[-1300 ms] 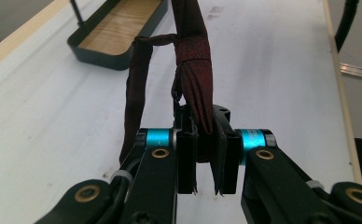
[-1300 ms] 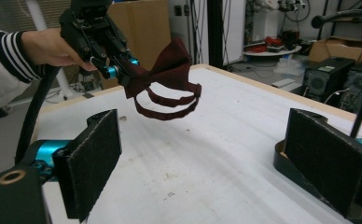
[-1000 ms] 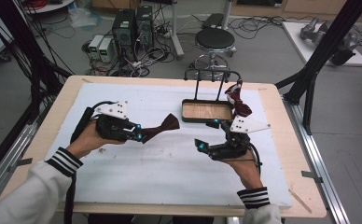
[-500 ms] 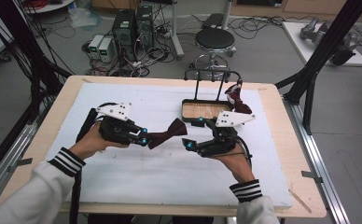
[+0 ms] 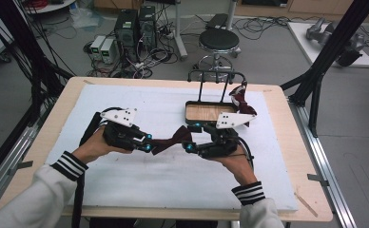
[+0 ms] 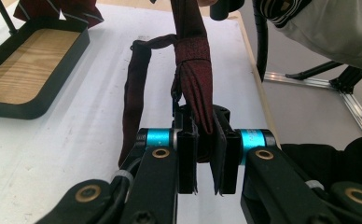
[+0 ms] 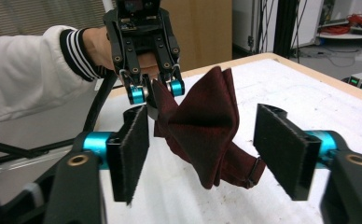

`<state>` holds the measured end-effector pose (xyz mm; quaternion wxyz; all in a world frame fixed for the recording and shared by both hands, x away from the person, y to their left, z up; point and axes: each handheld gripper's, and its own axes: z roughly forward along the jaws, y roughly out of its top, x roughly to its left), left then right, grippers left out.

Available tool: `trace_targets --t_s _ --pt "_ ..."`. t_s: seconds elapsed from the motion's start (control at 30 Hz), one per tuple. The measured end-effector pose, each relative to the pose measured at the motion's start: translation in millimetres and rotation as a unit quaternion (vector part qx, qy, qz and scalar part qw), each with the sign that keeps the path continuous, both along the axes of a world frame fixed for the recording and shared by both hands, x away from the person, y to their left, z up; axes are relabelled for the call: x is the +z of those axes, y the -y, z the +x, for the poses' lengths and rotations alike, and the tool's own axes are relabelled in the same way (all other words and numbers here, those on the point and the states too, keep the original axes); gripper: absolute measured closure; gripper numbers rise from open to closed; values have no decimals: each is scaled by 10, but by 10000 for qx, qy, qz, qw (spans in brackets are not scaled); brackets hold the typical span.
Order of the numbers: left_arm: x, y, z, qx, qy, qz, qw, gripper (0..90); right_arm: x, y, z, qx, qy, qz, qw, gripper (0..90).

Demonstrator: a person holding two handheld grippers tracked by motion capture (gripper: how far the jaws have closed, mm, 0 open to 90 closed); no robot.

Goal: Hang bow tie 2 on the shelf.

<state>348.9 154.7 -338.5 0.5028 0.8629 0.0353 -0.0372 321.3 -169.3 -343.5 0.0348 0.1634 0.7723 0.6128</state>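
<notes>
left gripper clenched on one wing of bow tie, lifted mid-bench for handover | right gripper spread wide around other wing, not yet gripping | tray behind, toward far edge

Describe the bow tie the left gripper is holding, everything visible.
The bow tie is dark red, finely textured fabric with two flared wings, a wrapped centre knot and a thin matching strap that hangs down to the white table cover. The left gripper pinches one wing and holds it off the table. The right gripper is open, its pads either side of the other wing.
</notes>
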Motion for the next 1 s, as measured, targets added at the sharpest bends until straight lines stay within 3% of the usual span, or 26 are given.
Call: trace_targets --t_s 0.23,0.53,0.7,0.8,1.0 --pt "-7 15 -16 -24 11 29 10000 818 -18 -11 14 70 -164 -38 9998 479" --pt "-16 17 -19 4 17 35 10000 818 -27 -23 27 207 -255 -72 9994 709" --pt "-17 5 -11 21 22 45 10000 818 -26 -16 28 229 -321 -42 9992 773" --pt "-26 -3 -11 66 -6 8 10000 818 -35 -10 40 322 -536 23 9980 819" --pt "-40 -29 -3 102 -44 -75 9999 810 -30 -18 30 352 -438 64 9984 846"
